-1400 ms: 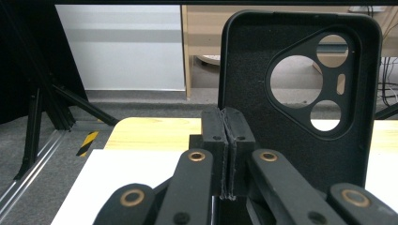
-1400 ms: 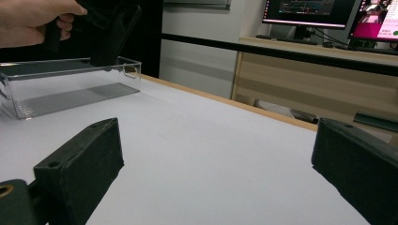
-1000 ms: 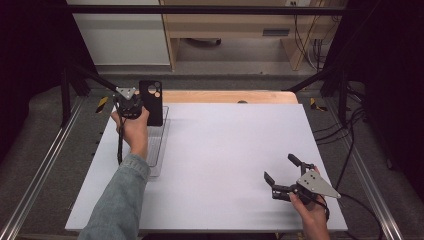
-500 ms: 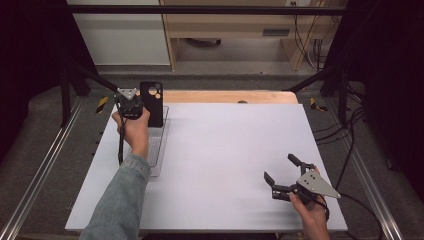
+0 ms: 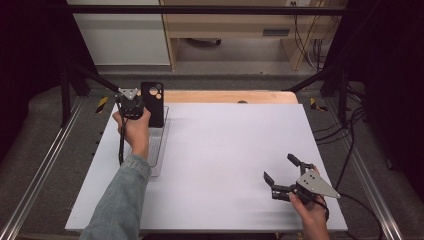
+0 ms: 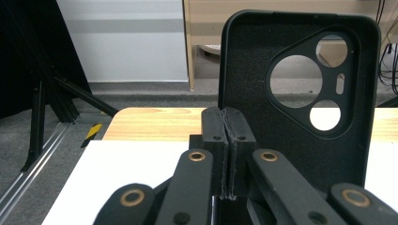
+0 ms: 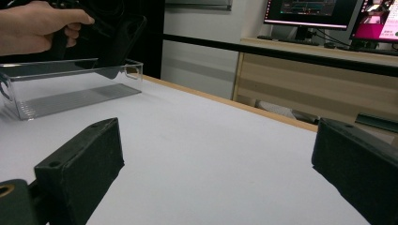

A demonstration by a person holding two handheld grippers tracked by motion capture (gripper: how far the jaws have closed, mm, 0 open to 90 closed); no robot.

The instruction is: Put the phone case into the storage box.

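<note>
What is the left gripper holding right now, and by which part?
The left gripper holds a black phone case, upright, its jaws pinched shut on the case's lower left edge. The right gripper holds nothing.

the left gripper (image 5: 131, 106) sits over the far left corner of the table (image 5: 225, 150), just above the far end of a clear tray (image 5: 156, 150) that lies along the table's left edge. clamped in its jaws, a phone case (image 5: 153, 104) stands upright at the tray's far end, on the gripper's right side, with its camera cut-outs at the top. in the left gripper view the phone case (image 6: 300, 93) rises behind and to the right of the closed jaws. the right gripper (image 5: 286, 176) rests near the table's near right corner, jaws apart and pointing left toward the middle, well apart from the tray. in the right gripper view the tray (image 7: 65, 91) lies far off at the left, beneath the other hand (image 7: 42, 26).
</note>
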